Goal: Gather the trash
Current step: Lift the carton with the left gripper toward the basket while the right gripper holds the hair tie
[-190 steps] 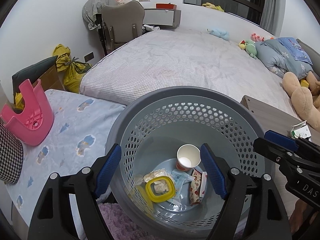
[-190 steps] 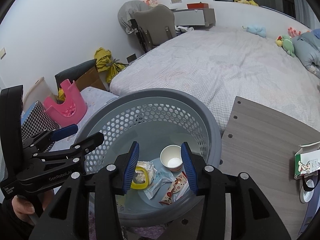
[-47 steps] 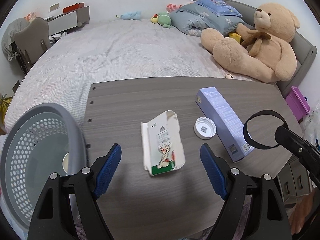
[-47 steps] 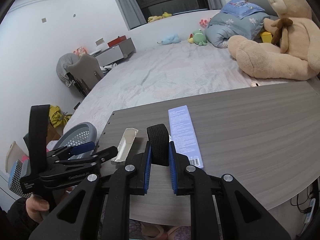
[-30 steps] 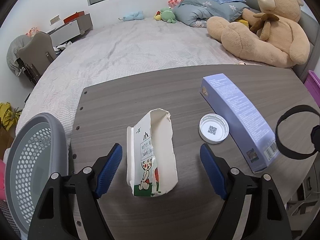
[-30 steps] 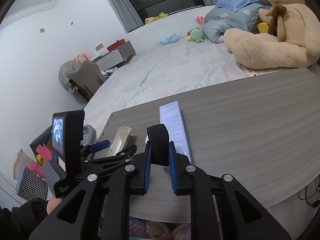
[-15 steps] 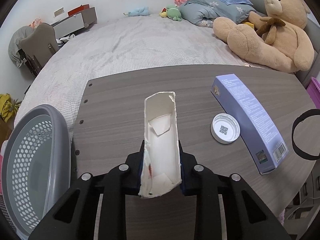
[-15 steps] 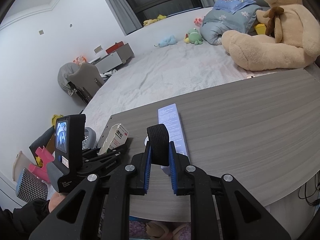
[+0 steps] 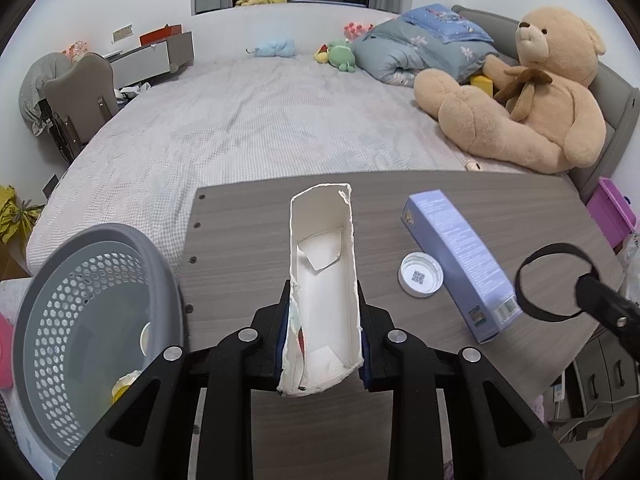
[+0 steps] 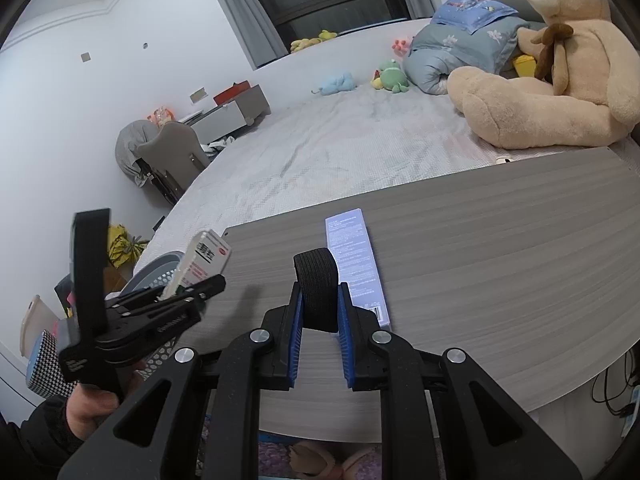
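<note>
a torn carton point(image 9: 324, 280) was gripped in the left claw point(image 9: 322, 340) above the table point(image 9: 248, 232), beside a part-filled basket point(image 9: 100, 312). a black band point(image 10: 318, 288) was clamped in the right claw point(image 10: 320, 320); a purple box point(image 9: 456, 264) and a cap point(image 9: 420, 274) were left uncollected.

Both wrist views look down along their claws, sharing the table point(image 9: 248, 232) and bed point(image 10: 340, 152).

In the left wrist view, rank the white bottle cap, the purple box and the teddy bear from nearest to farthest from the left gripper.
1. White bottle cap, on the table just right of the left gripper.
2. Purple box, lying right of the cap.
3. Teddy bear, on the bed, far right.
</note>
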The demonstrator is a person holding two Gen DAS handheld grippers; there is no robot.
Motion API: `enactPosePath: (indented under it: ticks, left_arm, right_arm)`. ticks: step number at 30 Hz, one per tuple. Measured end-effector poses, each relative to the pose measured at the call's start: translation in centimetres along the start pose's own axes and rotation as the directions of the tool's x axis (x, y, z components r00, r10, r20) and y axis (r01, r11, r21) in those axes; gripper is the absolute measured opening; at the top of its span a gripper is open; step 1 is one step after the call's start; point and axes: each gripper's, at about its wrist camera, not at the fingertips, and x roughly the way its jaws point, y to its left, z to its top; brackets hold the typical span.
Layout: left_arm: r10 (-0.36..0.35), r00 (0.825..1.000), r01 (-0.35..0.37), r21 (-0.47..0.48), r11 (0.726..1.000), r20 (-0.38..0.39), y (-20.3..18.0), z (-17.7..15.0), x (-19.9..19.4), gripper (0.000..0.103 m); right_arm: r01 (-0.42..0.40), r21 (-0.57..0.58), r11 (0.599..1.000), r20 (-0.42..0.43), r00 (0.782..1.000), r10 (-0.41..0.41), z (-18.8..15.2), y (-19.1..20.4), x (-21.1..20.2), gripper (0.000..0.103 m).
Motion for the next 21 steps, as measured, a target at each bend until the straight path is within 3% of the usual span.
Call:
enactPosePath:
  ticks: [10,21]
  left_arm:
    - [0.045,0.994,-0.037,-0.087,0.996,0.097,5.0,-0.2,-5.7,0.026]
    - [0.191,0.976,-0.168,-0.194,0.966,0.105,13.2,-1.5,-8.2,0.026]
  right_arm:
    - [-0.055,-0.062,0.997,-0.025,0.998,0.053,0.4,3.8,1.8,0.017]
    - [-0.181,-0.186,0.966,-0.087,0.982,0.167,1.3,12.0,6.1,0.017]
